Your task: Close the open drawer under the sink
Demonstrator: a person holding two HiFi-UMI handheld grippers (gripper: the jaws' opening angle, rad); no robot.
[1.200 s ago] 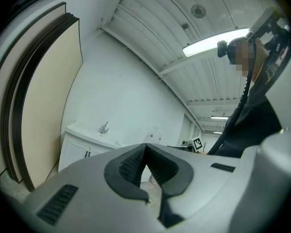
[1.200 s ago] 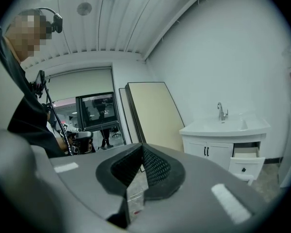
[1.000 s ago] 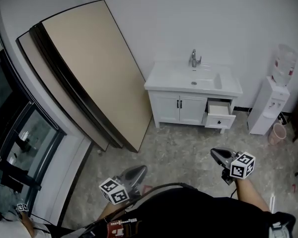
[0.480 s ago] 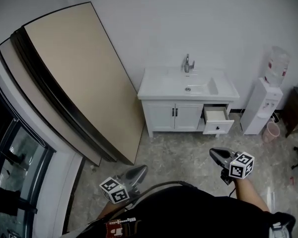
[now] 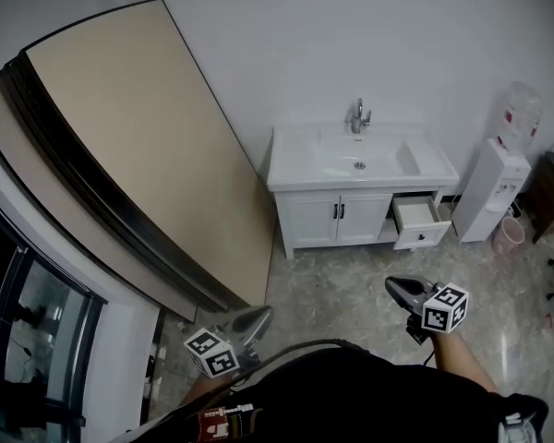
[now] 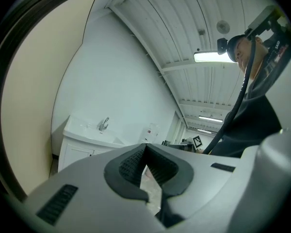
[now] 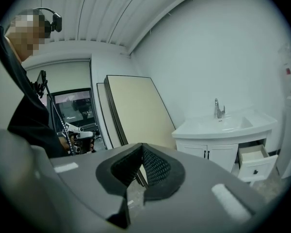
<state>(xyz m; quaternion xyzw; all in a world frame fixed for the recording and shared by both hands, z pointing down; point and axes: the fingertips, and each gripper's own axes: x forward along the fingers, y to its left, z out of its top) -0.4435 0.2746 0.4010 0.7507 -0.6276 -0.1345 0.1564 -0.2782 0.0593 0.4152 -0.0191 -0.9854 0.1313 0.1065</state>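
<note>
Drawer (image 5: 421,221) further right; left gripper (image 5: 264,315), right gripper (image 5: 392,283) low.

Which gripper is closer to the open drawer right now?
Right. The right gripper is in front of the drawer, well short of it; the left gripper is farther off to the left.

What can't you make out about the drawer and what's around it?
- Drawer contents: head view, too small and far.
- Drawer in left gripper view: hidden behind the left gripper body.
- Water dispenser: cut off by the right gripper view's edge.
</note>
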